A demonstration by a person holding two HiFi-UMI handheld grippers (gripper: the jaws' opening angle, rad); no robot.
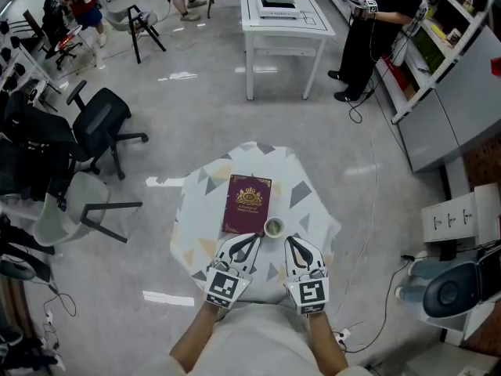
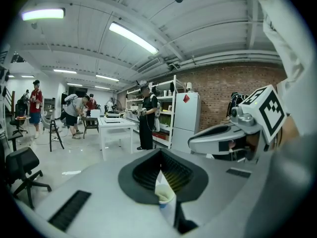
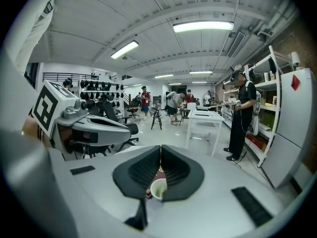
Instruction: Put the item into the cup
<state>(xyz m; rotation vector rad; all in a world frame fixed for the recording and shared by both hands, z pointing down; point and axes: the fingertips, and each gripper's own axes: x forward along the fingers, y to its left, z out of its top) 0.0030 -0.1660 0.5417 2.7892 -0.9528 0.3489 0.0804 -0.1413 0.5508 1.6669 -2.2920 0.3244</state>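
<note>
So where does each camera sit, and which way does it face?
Head view: on the person's head, facing steeply down at table, book and cup; forearms, left claw and right claw show.
Left gripper view: on the left claw, facing along its shut jaws into the room; right claw shows at right.
Right gripper view: on the right claw, same way; left claw shows at left.
Shared: all three see the cup.

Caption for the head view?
Left hand-held gripper and right hand-held gripper, both shut, near a cup beside a maroon book.
</note>
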